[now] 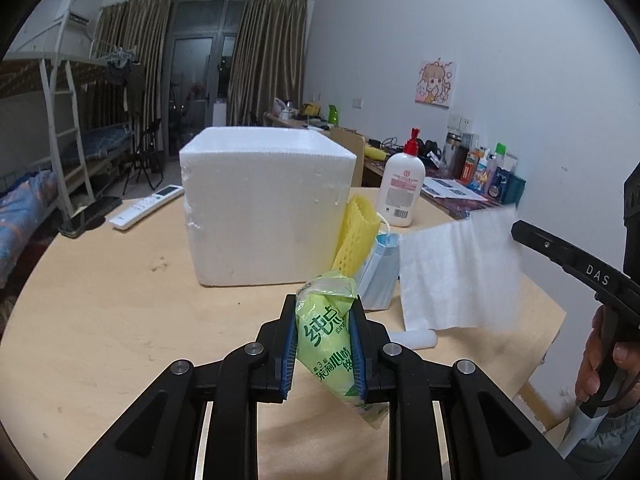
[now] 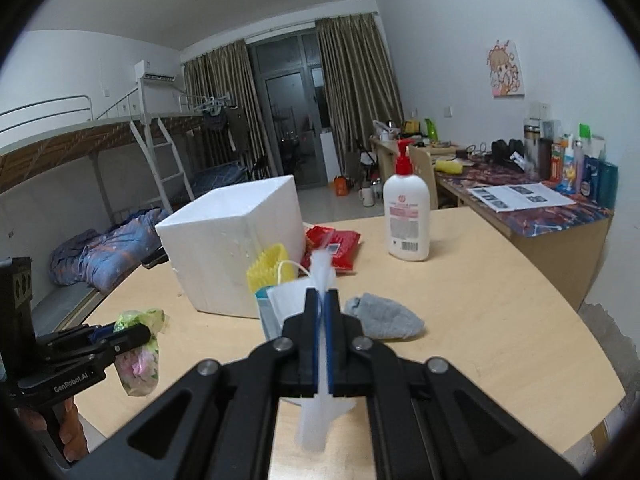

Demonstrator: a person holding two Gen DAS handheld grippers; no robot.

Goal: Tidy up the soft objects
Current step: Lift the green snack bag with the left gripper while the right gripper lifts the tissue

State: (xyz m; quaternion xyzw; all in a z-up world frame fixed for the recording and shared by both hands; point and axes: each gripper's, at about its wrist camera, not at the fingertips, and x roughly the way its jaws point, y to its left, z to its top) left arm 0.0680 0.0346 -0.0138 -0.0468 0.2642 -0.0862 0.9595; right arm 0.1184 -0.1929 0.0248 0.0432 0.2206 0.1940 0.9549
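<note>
Green tissue pack [image 1: 334, 344] upright, clamped lengthwise.

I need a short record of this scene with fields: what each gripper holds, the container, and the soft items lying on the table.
left gripper: shut on green tissue pack
right gripper: shut on white wipe sheet, hanging above the table
container: white foam box on wooden table
beside box: yellow foam net, blue face masks
also lying: grey sock, red packet
not soft: lotion bottle
</note>
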